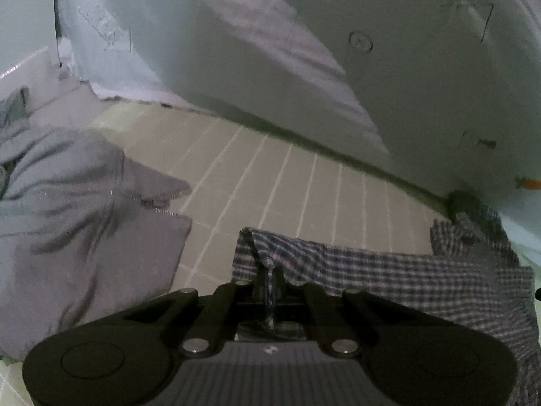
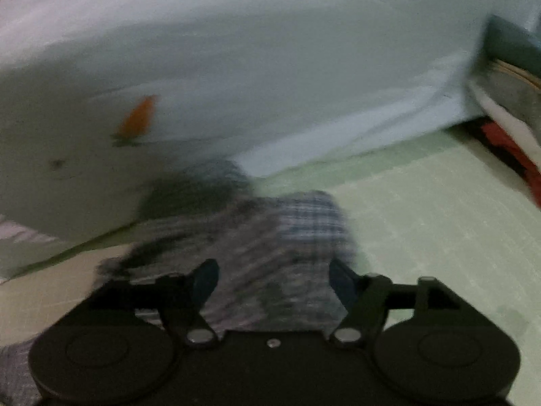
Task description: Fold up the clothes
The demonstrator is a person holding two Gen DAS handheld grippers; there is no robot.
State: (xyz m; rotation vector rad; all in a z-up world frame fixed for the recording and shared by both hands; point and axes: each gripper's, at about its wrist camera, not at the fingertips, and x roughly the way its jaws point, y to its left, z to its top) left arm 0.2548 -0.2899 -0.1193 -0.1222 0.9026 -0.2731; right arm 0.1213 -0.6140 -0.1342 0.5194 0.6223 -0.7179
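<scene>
Pinching a bunched corner of the checked shirt (image 1: 389, 277) in the left gripper (image 1: 270, 287), tongs closed together on the fabric, rest of the cloth trailing off to the right of them across the gridded mat (image 1: 270, 176). Hovering with the right gripper (image 2: 272, 280) over the same checked shirt (image 2: 287, 237), tongs spread wide apart, nothing between them, blur hiding whether touching the cloth. Risking a slip on the left side: only a thin twist of fabric caught, likely pulling free under any hard tug. Risking a crooked fold if closing the right tongs on a mid-panel wrinkle instead of an edge. Lying just left of the left tongs, the grey zip garment (image 1: 84, 209), near enough for snagging or dragging along.
</scene>
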